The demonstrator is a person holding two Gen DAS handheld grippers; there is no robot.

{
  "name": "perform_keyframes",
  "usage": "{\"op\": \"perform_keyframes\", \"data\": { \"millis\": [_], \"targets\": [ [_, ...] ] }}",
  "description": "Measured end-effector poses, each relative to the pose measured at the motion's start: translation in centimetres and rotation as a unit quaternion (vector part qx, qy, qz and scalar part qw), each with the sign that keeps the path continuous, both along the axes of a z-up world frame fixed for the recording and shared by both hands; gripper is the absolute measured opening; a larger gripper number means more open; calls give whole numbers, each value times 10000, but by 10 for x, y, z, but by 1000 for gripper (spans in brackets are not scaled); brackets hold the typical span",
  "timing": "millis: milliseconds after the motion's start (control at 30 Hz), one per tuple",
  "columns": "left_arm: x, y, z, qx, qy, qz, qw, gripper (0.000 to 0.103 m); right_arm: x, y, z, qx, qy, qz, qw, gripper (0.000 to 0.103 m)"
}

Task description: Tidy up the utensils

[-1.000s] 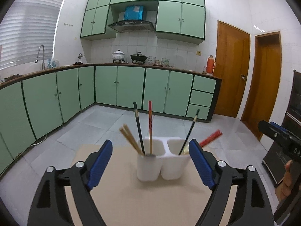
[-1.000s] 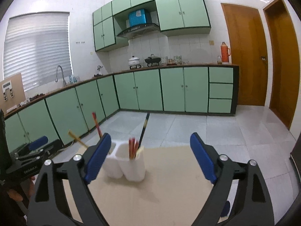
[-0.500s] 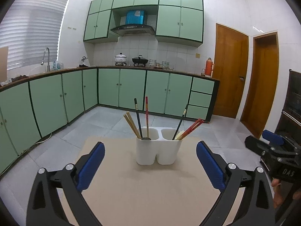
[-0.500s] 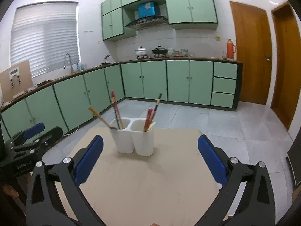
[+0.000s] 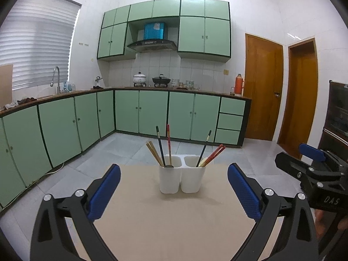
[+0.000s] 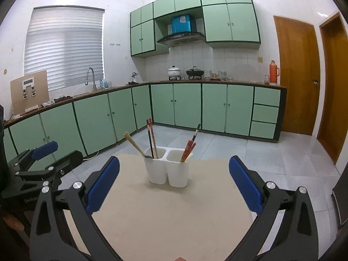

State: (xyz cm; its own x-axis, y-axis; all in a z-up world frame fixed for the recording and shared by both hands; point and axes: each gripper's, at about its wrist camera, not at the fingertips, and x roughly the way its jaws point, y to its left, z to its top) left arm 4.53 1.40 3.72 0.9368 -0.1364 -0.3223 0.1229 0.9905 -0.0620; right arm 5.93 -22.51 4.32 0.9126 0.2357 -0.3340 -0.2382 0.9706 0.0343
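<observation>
The white plastic two-compartment utensil holder (image 5: 182, 178) is standing on the beige tabletop (image 5: 174, 221), its inside bottoms hidden. Chopsticks (image 5: 162, 148) are leaning inside it. Left gripper (image 5: 174, 192) and right gripper (image 6: 174, 190) are hanging wide apart, gripping nothing.

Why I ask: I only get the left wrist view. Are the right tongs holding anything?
Observer: No. The right tongs are wide open and empty, aimed at the white holder.
Operator: Where do my left tongs sit, seen from that side?
Observer: The left tongs hang beside the left edge of the table, not above it.
Operator: And that board by the window?
Observer: The cardboard board has a white gadget mounted on its face.
</observation>
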Motion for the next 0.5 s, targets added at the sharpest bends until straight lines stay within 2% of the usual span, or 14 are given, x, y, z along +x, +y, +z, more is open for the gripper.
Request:
{"op": "perform_keyframes", "data": {
  "millis": [500],
  "targets": [
    [-26,2,15,16,-257,88,9996,97,-17,5,17,-31,-184,44,9998,98]
  ]
}}
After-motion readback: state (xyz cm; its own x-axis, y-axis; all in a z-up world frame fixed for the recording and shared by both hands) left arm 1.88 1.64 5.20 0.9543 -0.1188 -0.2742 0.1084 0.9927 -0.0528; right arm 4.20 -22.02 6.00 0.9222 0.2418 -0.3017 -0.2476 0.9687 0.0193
